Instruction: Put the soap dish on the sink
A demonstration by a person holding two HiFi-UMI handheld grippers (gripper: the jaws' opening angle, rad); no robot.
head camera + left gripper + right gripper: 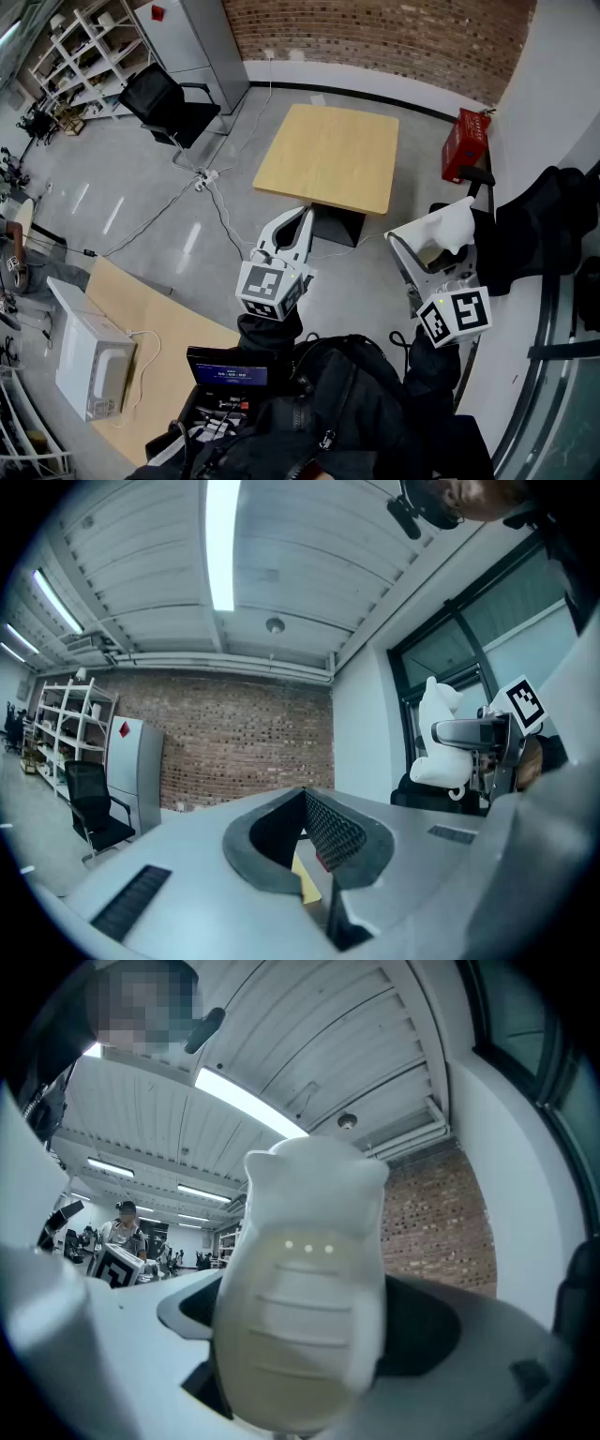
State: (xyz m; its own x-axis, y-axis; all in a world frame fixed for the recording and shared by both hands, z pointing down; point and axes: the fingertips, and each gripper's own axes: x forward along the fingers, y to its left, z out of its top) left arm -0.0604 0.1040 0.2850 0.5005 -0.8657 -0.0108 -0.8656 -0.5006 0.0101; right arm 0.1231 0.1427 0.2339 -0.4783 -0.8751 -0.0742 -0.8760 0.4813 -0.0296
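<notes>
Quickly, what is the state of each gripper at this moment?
Left gripper: closed, holding nothing.
Right gripper: wide apart but closed on the white soap dish.

A brick wall (375, 33) backs a glossy grey floor (141, 178) (cables (206, 178) trail across it) with a square wooden table (328, 155), a black chair (169, 103), white shelves (89, 42), a grey cabinet (192, 37) and a strip light (223, 541) overhead.
</notes>
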